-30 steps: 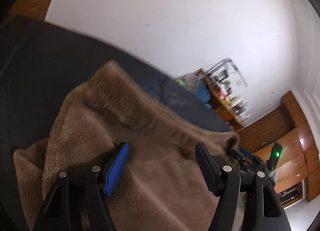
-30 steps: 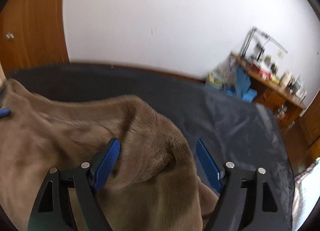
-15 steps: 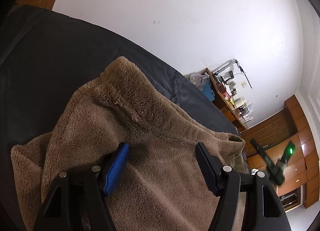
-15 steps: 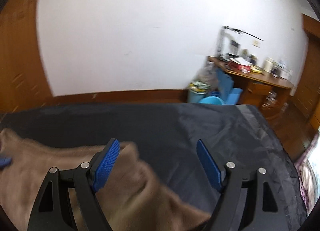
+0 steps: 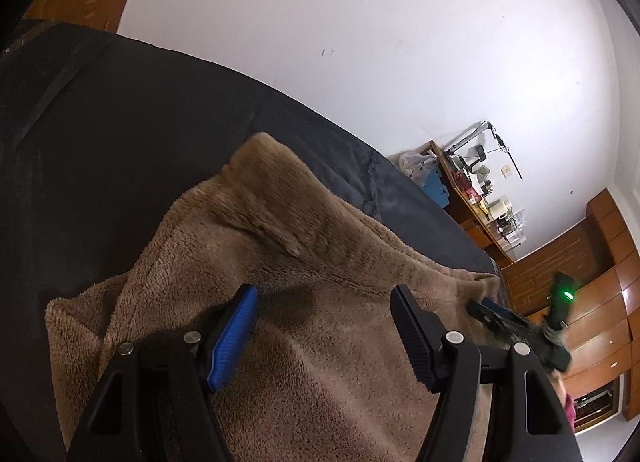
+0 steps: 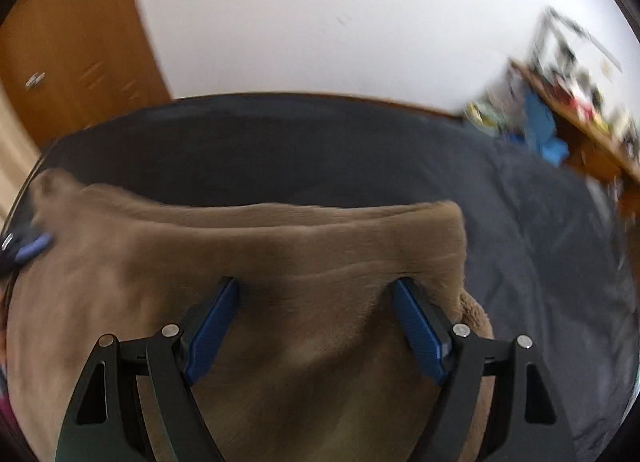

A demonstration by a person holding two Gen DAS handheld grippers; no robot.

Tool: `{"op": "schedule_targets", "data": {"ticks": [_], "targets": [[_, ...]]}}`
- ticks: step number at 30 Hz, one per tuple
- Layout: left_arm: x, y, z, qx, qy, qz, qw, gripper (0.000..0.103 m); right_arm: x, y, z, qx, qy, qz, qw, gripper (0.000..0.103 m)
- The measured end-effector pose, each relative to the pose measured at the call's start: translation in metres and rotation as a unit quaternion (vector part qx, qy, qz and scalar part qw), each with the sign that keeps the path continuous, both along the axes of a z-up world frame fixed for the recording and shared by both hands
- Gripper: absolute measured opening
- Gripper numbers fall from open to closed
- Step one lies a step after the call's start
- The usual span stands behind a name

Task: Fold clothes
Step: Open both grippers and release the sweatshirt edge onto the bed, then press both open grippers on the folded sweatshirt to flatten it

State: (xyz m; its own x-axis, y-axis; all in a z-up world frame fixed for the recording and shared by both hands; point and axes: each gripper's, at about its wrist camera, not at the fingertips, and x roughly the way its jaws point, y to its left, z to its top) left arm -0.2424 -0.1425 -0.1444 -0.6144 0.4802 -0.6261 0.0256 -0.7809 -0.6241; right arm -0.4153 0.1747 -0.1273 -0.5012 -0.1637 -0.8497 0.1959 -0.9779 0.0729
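1. Your right wrist view is motion-blurred: the desk clutter (image 6: 576,89) cannot be made out.
2. The brown fleece garment (image 5: 304,342) runs off the bottom edge in both views, so its near part is hidden.
3. Your right hand-held gripper (image 5: 490,312) is half hidden behind the left one's finger.
4. The left hand-held gripper (image 6: 34,248) shows only as a blurred blue pad at the edge of the right wrist view.

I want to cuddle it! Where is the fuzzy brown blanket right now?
The fuzzy brown blanket lies on the dark bed cover, filling the lower middle of both wrist views, under both open grippers.
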Motion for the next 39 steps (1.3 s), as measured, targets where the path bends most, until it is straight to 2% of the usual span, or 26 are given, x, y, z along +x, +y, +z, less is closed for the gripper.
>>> {"op": "schedule_targets", "data": {"ticks": [3, 8, 12, 15, 17, 19, 22, 25, 27, 30, 33, 36, 39], "targets": [[0.000, 0.000, -0.001, -0.004, 0.001, -0.001, 1.0000, 0.070, -0.004, 0.002, -0.006, 0.009, 0.012, -0.001, 1.000, 0.084], [0.000, 0.001, 0.001, -0.005, -0.001, -0.002, 1.0000, 0.070, 0.014, -0.004, -0.005, 0.039, 0.029, 0.001, 0.999, 0.084], [-0.003, -0.010, 0.009, 0.028, -0.025, 0.006, 0.9993, 0.070, 0.046, -0.008, 0.021, 0.064, 0.077, 0.000, 0.995, 0.084], [-0.008, -0.012, 0.016, 0.027, -0.042, 0.008, 0.9987, 0.070, 0.074, -0.006, 0.040, 0.067, 0.104, 0.017, 0.992, 0.085], [-0.018, -0.009, 0.016, 0.020, -0.071, 0.001, 0.9973, 0.070, 0.091, -0.009, 0.042, 0.062, 0.104, 0.026, 0.992, 0.085], [-0.028, -0.004, 0.016, 0.000, -0.087, -0.005, 0.9962, 0.070, 0.108, -0.011, 0.045, 0.058, 0.104, 0.035, 0.992, 0.085], [-0.041, -0.001, 0.015, -0.027, -0.095, 0.001, 0.9951, 0.070, 0.116, -0.011, 0.026, 0.075, 0.088, 0.037, 0.993, 0.086], [-0.048, -0.003, 0.011, -0.033, -0.097, 0.014, 0.9946, 0.070, 0.127, 0.000, -0.006, 0.062, 0.054, 0.025, 0.996, 0.086], [-0.046, -0.001, 0.012, -0.043, -0.094, 0.012, 0.9946, 0.070, 0.127, 0.013, -0.010, 0.023, 0.053, 0.014, 0.998, 0.087], [-0.039, 0.003, 0.018, -0.062, -0.098, -0.002, 0.9933, 0.070, 0.129, 0.016, -0.013, 0.021, 0.057, 0.017, 0.998, 0.089], [-0.017, 0.004, 0.036, -0.086, -0.098, -0.017, 0.9913, 0.070, 0.129, 0.017, -0.015, 0.023, 0.057, 0.017, 0.998, 0.089], [0.023, 0.008, 0.063, -0.140, -0.065, -0.047, 0.9868, 0.070, 0.133, 0.022, -0.009, 0.024, 0.052, 0.000, 0.998, 0.089], [0.067, 0.003, 0.075, -0.178, -0.038, -0.075, 0.9804, 0.070, 0.144, 0.028, 0.018, 0.007, 0.077, -0.023, 0.997, 0.090]]}}
